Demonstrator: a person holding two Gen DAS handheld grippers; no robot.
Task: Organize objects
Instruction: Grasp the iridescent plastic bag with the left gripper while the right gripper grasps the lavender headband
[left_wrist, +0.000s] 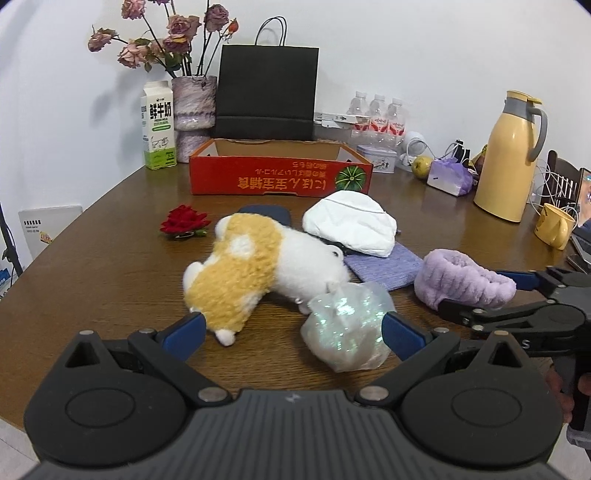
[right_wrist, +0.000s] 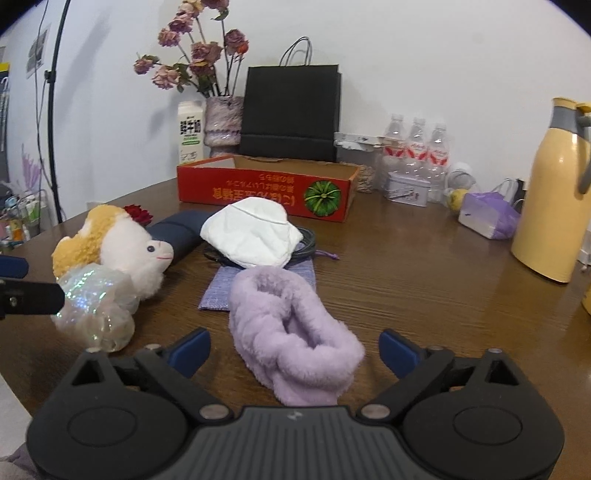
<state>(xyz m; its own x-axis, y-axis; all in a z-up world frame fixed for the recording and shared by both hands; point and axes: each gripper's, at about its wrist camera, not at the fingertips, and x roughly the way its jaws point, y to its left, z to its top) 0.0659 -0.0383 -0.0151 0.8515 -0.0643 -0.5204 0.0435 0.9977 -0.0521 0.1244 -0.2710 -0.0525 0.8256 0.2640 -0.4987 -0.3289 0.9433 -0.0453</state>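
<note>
- As we look along both grippers, we take the red cardboard box (left_wrist: 280, 173) at the back of the wooden table (left_wrist: 110, 266) as our landmark; it stands open-topped, and we see nothing inside it from these angles.
- In front of the box lies the clutter: a white folded cloth (left_wrist: 351, 225) nearest it, resting on a dark cable (right_wrist: 306, 236) and partly over a bluish-purple drawstring pouch (left_wrist: 384, 267).
- Left of the cloth, still in front of the box, we see a yellow-and-white plush toy (left_wrist: 251, 269) on its side, with a dark blue case (right_wrist: 177, 232) behind it and a red fabric rose (left_wrist: 184, 219) further left.
- Our left gripper (left_wrist: 291, 326) stands with its jaws spread wide — the plush toy's end touches the left pad, and an iridescent crinkly bag (left_wrist: 347, 325) sits just inside the right one; neither is pinched.
- Our right gripper (right_wrist: 293, 349) also has its jaws apart, straddling a fluffy lilac headband (right_wrist: 291, 332) that lies on the table nearer to us than the pouch — the pads do not press it.
- Behind the box stand a black paper bag (left_wrist: 267, 92), a vase of dried roses (left_wrist: 194, 107) and a milk carton (left_wrist: 158, 125).
- Well to the right of the box we see a yellow thermos jug (left_wrist: 511, 155).
</note>
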